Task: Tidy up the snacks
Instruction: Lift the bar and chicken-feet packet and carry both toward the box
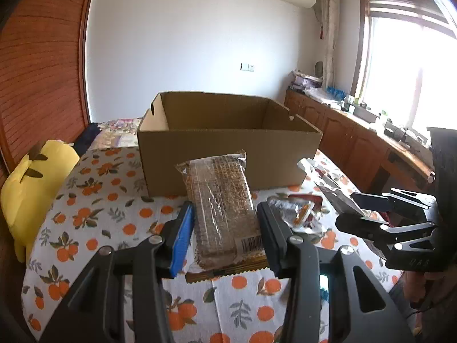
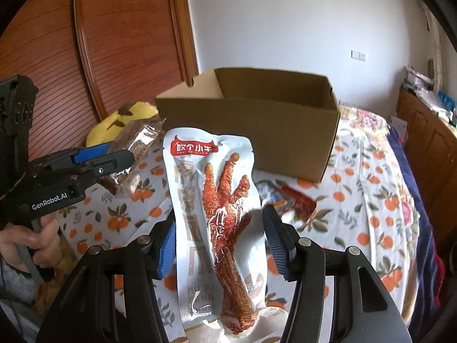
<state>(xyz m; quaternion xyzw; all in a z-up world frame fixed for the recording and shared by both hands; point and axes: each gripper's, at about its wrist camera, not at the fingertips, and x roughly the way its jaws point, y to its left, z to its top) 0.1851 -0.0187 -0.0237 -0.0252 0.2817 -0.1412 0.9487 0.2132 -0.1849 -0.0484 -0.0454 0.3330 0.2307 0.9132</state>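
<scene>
My left gripper [image 1: 225,211] is shut on a clear-wrapped brown crispy bar [image 1: 222,188], held lengthwise above the orange-print tablecloth [image 1: 114,217]. In the right wrist view that gripper [image 2: 122,151] shows at the left with the bar [image 2: 137,140] sticking out of it. My right gripper [image 2: 220,220] is shut on a white chicken-foot packet [image 2: 217,194], held upright off the table. From the left wrist view the right gripper [image 1: 350,208] holds the packet [image 1: 328,183] edge-on. An open cardboard box [image 1: 228,154] [image 2: 257,131] stands just beyond both grippers.
A second chicken-foot packet [image 1: 300,214] [image 2: 297,200] lies on the cloth near the box's front. A yellow plush toy [image 1: 31,180] [image 2: 114,125] sits at the table's left edge. Wooden cabinets [image 1: 357,148] run along the right. A person's hand [image 2: 28,240] grips the left handle.
</scene>
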